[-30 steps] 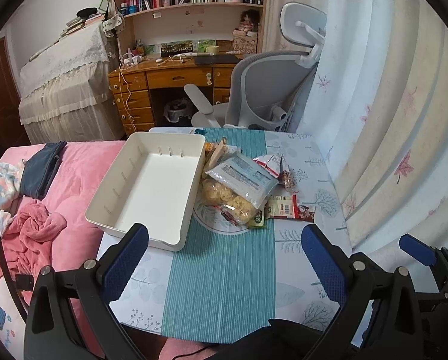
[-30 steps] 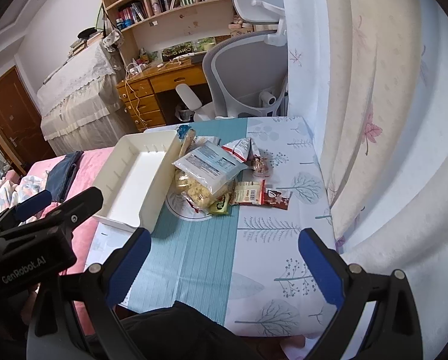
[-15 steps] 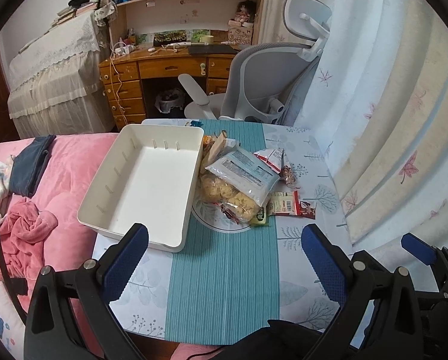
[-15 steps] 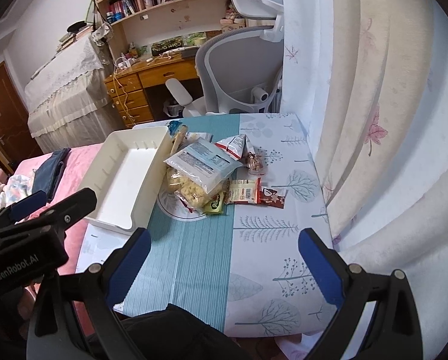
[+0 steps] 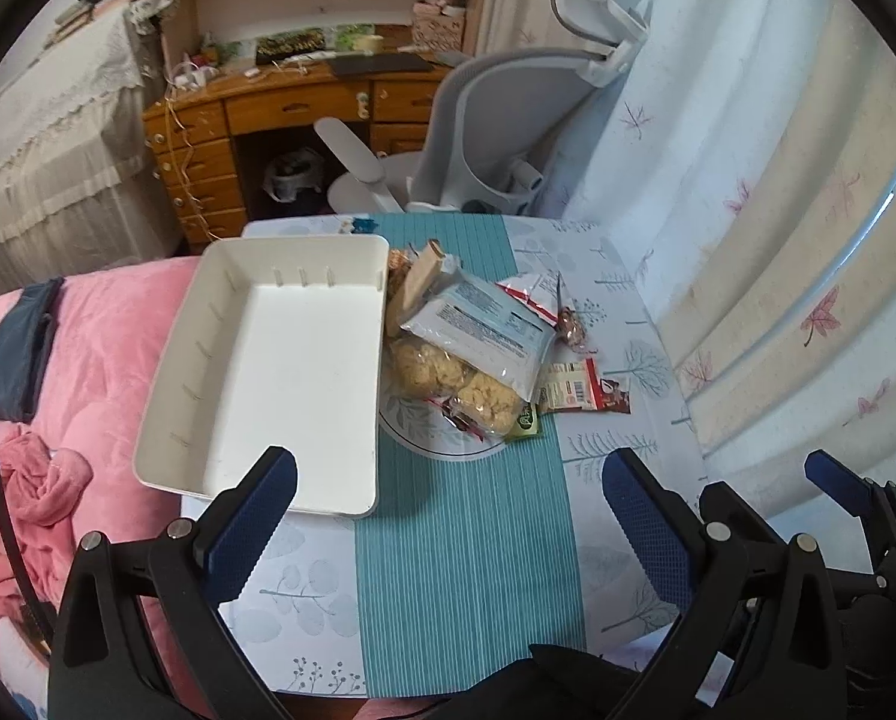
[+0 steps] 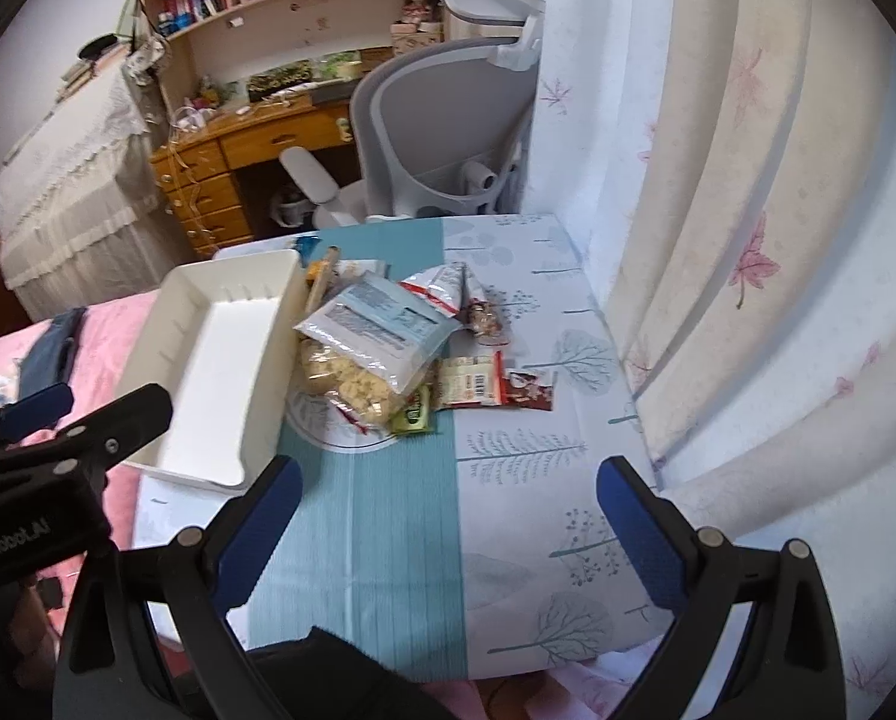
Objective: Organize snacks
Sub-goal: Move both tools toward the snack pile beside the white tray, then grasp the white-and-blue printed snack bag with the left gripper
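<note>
A heap of snack packets (image 5: 472, 354) (image 6: 382, 348) lies mid-table: a big clear bag of yellow puffs under a pale blue label, a red-and-white wrapper (image 5: 586, 393) (image 6: 496, 387), a small green sachet (image 5: 523, 423), a red-striped bag (image 5: 535, 294). To the heap's left sits an empty white plastic bin (image 5: 280, 372) (image 6: 208, 366). My left gripper (image 5: 448, 516) hovers open above the table's near edge, nothing between its blue pads. My right gripper (image 6: 448, 528) is also open and empty, to the right, seen in the left wrist view (image 5: 838, 480).
The table (image 5: 466, 570) carries a teal striped runner over a leaf-print cloth. A pink bed (image 5: 88, 360) borders it on the left, a curtain (image 6: 748, 240) on the right. Beyond the far edge stand a grey office chair (image 5: 508, 138) and a wooden desk (image 5: 280, 120).
Both grippers have tilted down and edged forward, so the table, bin and snacks sit lower and larger in view. Both stay open and empty; nothing on the table has moved.
</note>
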A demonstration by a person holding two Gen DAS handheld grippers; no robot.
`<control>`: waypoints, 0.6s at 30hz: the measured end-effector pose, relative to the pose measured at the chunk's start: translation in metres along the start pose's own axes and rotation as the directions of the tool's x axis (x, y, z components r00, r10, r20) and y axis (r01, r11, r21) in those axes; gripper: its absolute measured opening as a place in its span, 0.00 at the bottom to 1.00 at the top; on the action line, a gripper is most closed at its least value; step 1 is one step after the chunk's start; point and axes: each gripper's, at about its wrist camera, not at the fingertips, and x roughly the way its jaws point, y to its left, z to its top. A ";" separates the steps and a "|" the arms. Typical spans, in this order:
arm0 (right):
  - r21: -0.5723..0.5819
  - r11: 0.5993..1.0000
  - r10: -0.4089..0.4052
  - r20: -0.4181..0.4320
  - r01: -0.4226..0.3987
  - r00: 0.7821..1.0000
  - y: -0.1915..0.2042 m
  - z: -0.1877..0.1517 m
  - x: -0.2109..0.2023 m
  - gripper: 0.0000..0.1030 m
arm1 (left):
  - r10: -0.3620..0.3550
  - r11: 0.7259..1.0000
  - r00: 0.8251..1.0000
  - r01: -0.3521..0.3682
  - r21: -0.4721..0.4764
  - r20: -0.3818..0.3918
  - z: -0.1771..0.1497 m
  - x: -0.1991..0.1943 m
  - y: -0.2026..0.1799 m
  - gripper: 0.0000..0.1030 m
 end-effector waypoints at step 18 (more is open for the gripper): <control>-0.161 0.984 -0.079 -0.023 0.075 0.997 -0.013 0.012 0.071 0.96 | -0.053 0.973 0.986 0.015 -0.229 -0.159 0.055 0.091 0.012 0.98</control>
